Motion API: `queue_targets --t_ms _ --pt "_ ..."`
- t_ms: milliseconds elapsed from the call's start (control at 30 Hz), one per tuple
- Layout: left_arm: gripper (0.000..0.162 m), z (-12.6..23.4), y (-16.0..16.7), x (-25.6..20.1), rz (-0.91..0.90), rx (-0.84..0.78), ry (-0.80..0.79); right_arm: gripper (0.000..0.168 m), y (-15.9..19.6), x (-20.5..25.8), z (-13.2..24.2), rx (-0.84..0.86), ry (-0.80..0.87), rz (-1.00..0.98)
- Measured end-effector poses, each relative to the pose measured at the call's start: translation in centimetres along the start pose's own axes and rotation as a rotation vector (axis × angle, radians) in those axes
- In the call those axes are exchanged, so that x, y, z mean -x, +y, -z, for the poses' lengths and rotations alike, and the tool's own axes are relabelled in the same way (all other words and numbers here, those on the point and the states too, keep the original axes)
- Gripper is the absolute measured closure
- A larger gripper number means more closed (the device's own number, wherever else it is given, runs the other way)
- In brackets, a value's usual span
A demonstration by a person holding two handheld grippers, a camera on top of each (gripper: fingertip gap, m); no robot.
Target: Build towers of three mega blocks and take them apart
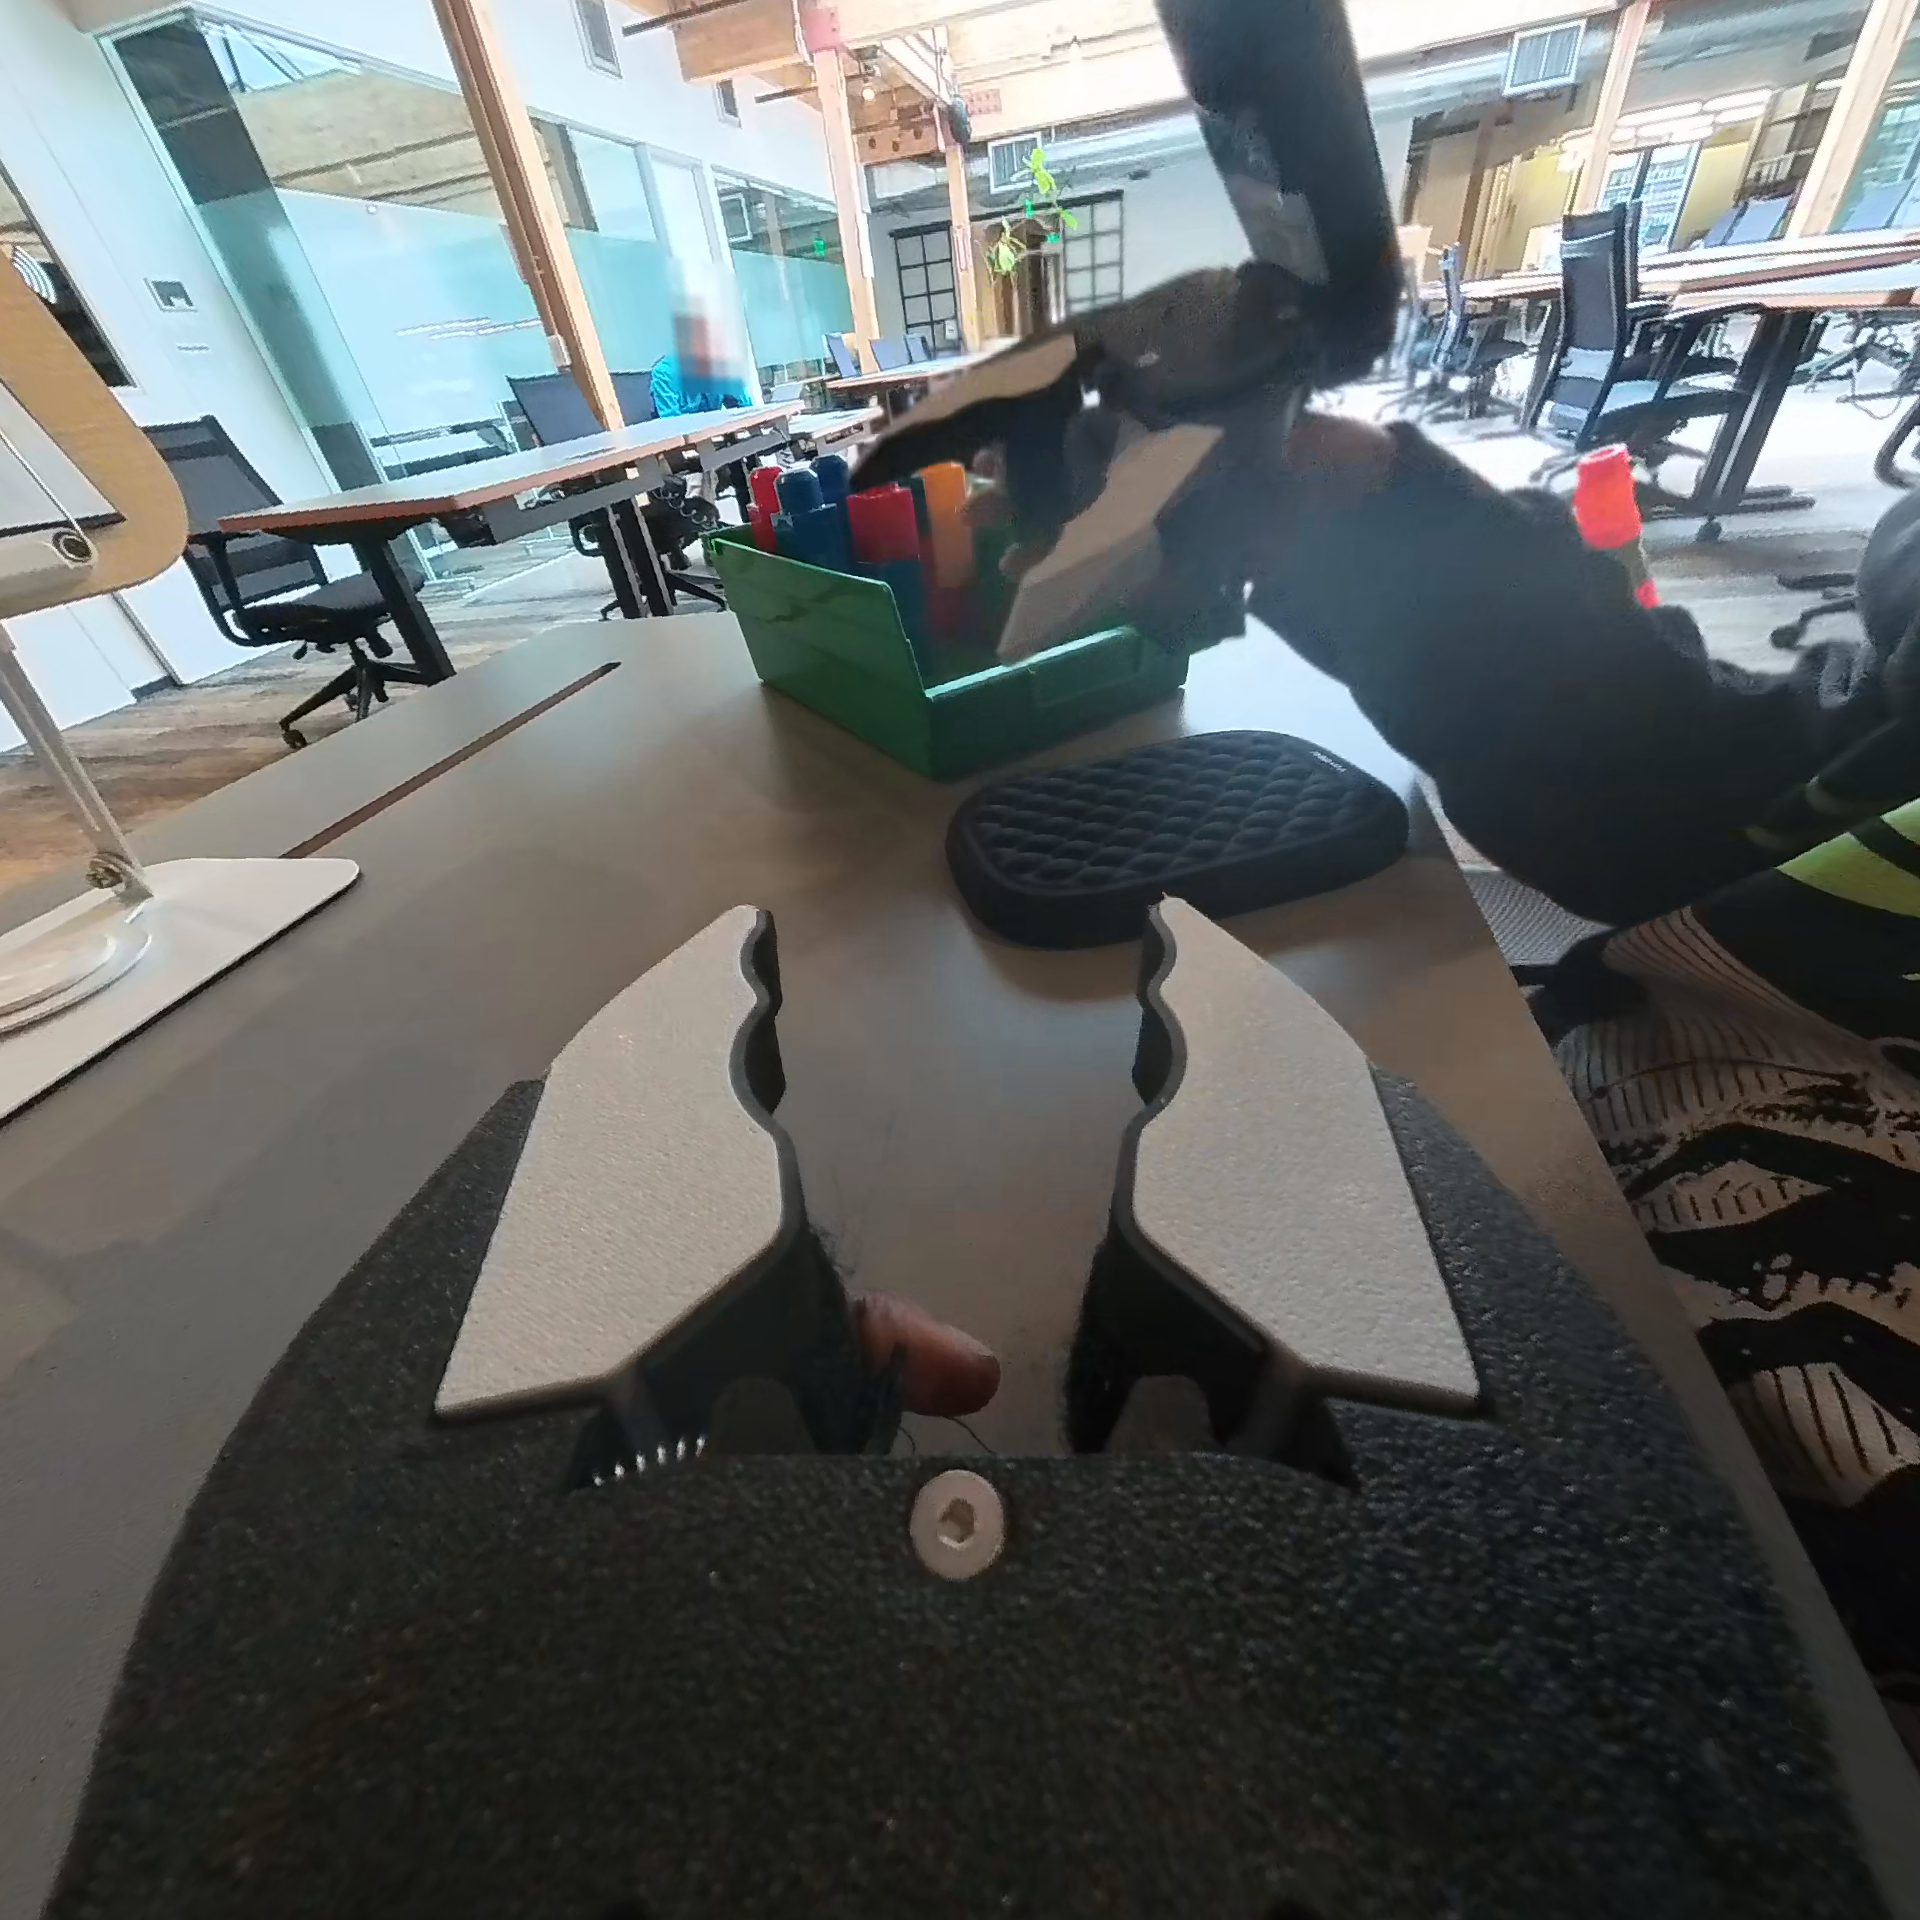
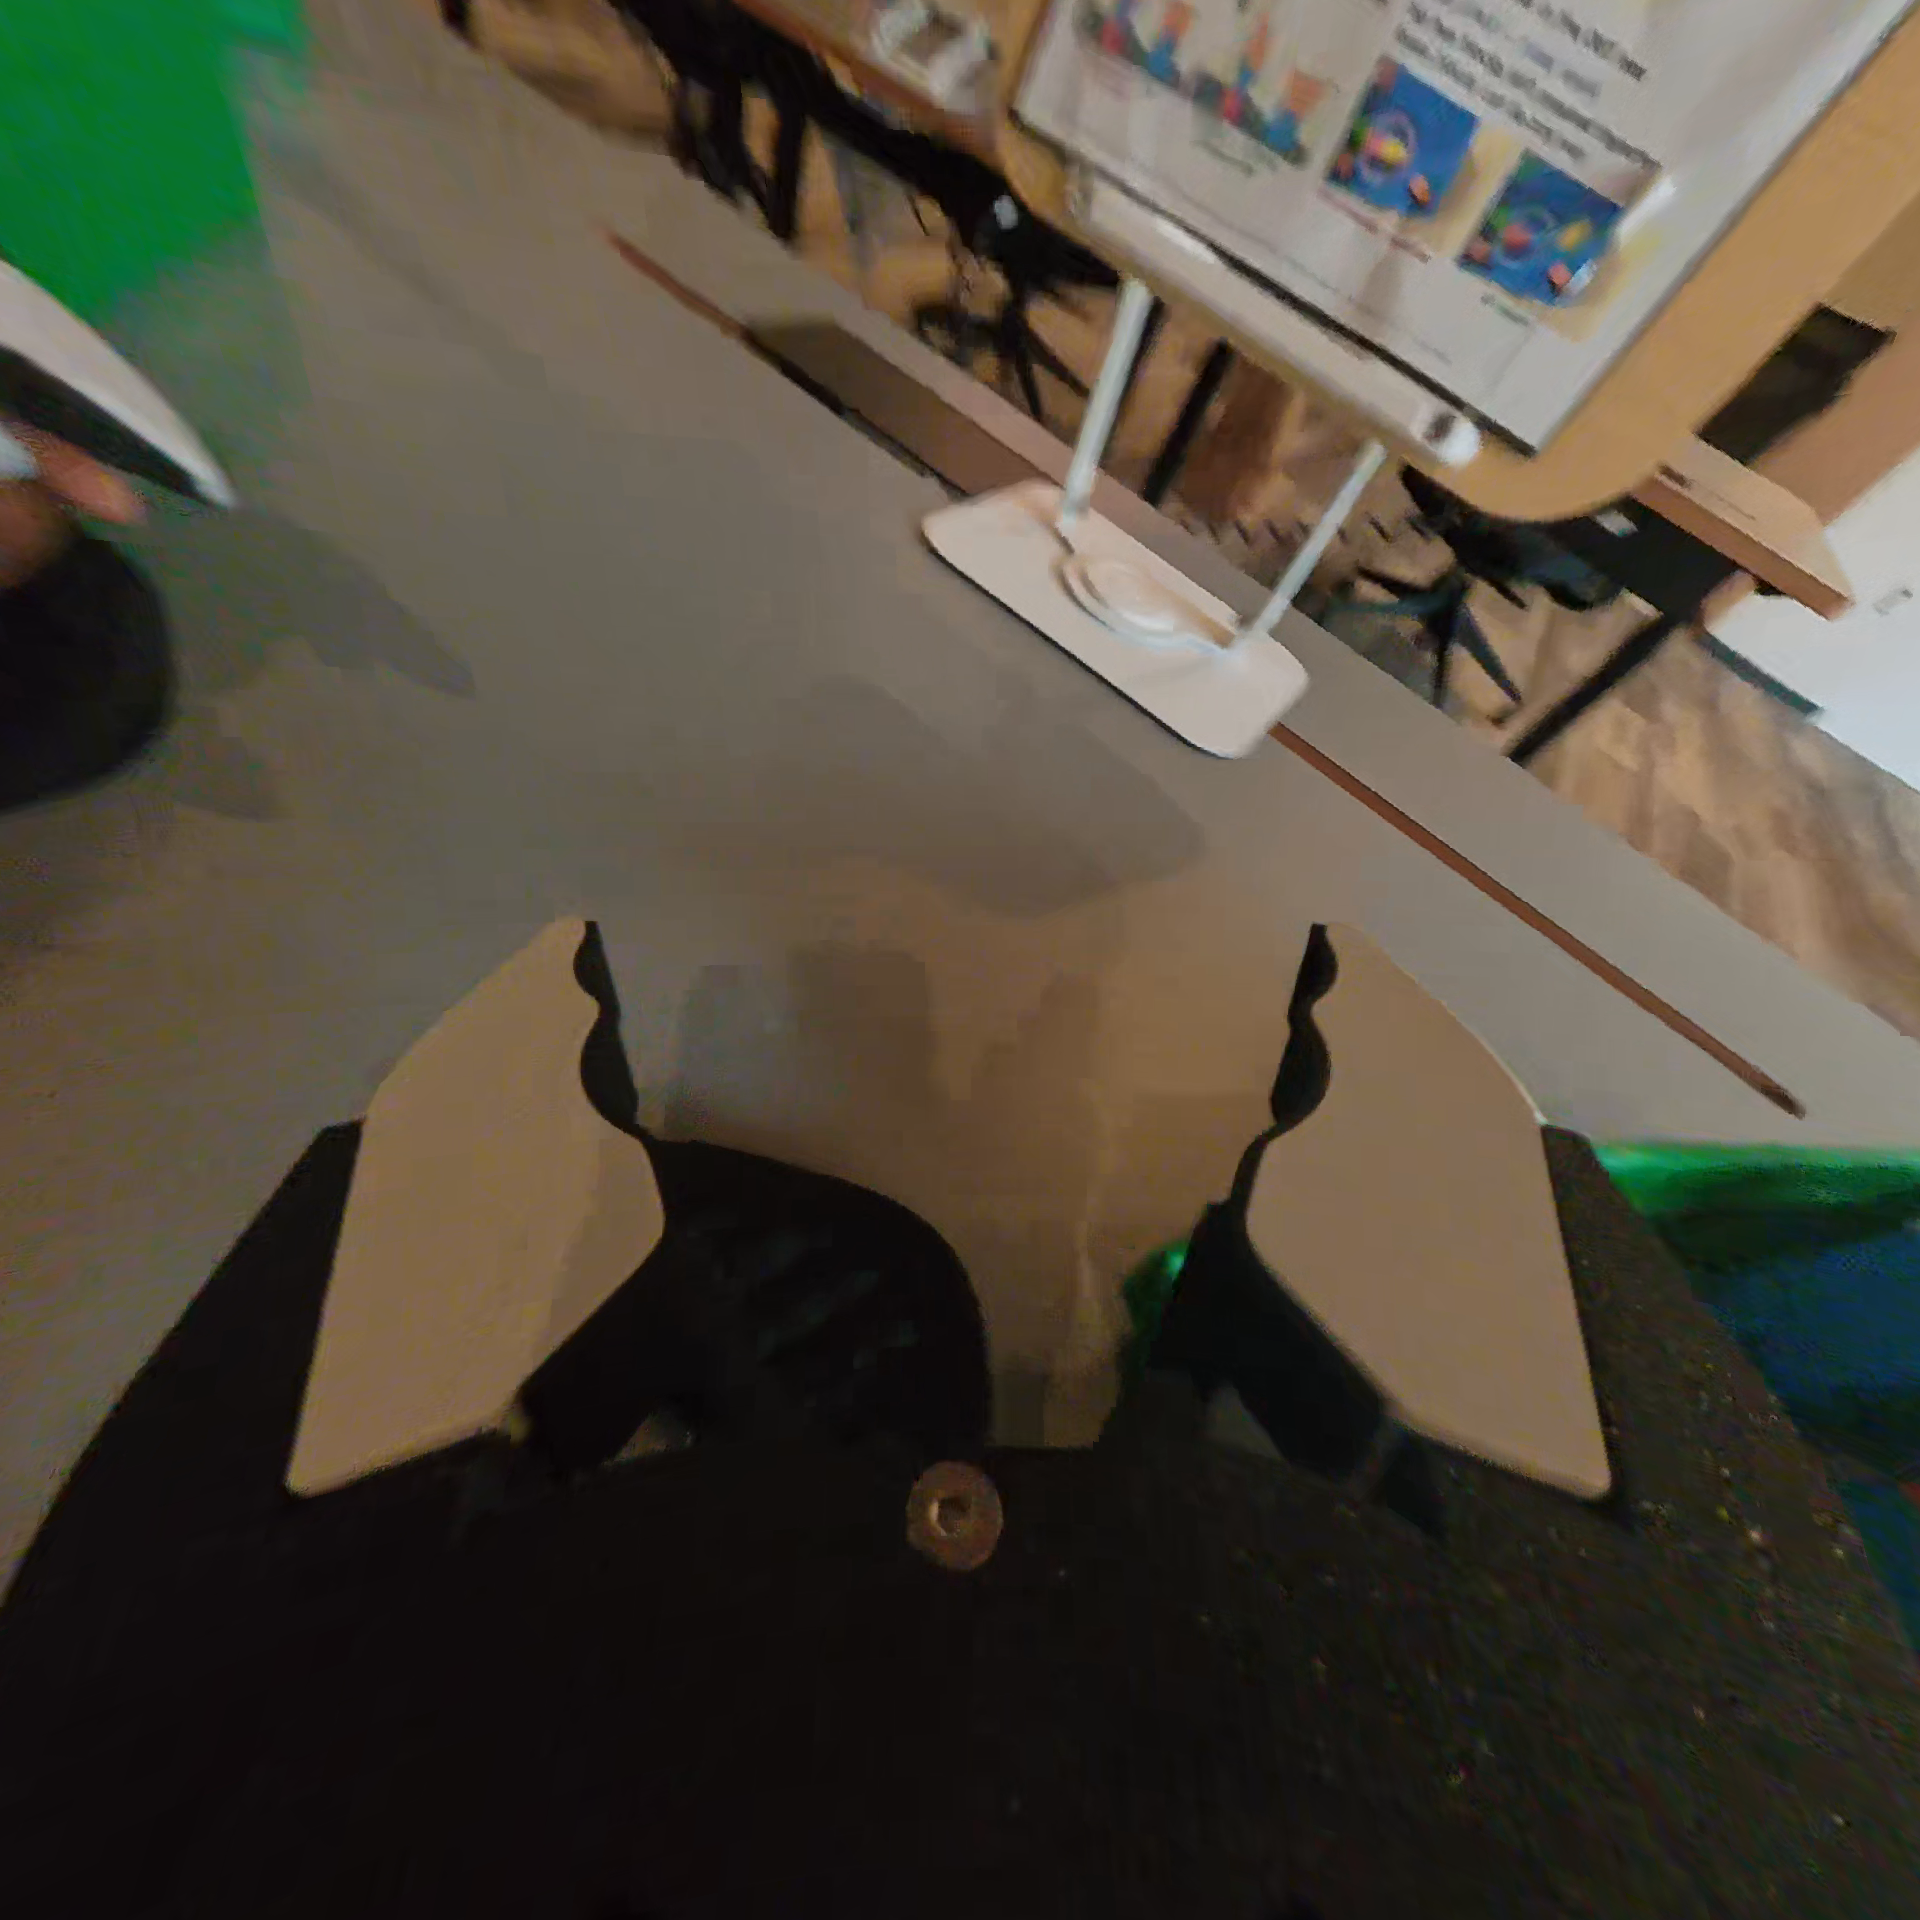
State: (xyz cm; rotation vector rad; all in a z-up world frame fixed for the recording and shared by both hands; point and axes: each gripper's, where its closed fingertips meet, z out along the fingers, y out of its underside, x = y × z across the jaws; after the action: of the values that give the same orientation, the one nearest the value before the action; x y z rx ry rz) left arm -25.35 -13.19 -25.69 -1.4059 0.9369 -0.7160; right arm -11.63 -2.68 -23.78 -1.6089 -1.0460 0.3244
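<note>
Several mega blocks [image 1: 894, 530] in red, blue and orange stand in a green bin [image 1: 831, 644] on the far part of the grey table [image 1: 623, 883]. My left gripper [image 1: 956, 925] is open and empty, low over the table, well short of the bin. My right gripper [image 1: 1049, 468], held by a black-gloved hand, hangs tilted over the bin's right side. In the blurred right wrist view the right gripper [image 2: 956, 935] is open with nothing between its fingers. A green edge of the bin [image 2: 1766, 1195] shows at its lower right.
A black padded wrist rest [image 1: 1174, 831] lies between my left gripper and the bin. A white stand [image 1: 156, 935] holding a printed sheet [image 2: 1351, 208] stands at the table's left side. A red-orange object [image 1: 1605, 509] shows behind the gloved arm. Office desks and chairs fill the background.
</note>
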Motion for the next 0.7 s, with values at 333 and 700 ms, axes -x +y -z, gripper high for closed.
queue_targets --t_ms 333,700 --pt "0.098 0.9 -0.9 1.5 0.014 -0.029 -0.115 0.049 0.5 5.5 -1.1 -0.258 -0.266 -0.236" --pt "0.095 15.1 -5.8 8.3 0.027 0.382 -0.609 0.060 0.5 5.7 -1.1 -0.272 -0.271 -0.223"
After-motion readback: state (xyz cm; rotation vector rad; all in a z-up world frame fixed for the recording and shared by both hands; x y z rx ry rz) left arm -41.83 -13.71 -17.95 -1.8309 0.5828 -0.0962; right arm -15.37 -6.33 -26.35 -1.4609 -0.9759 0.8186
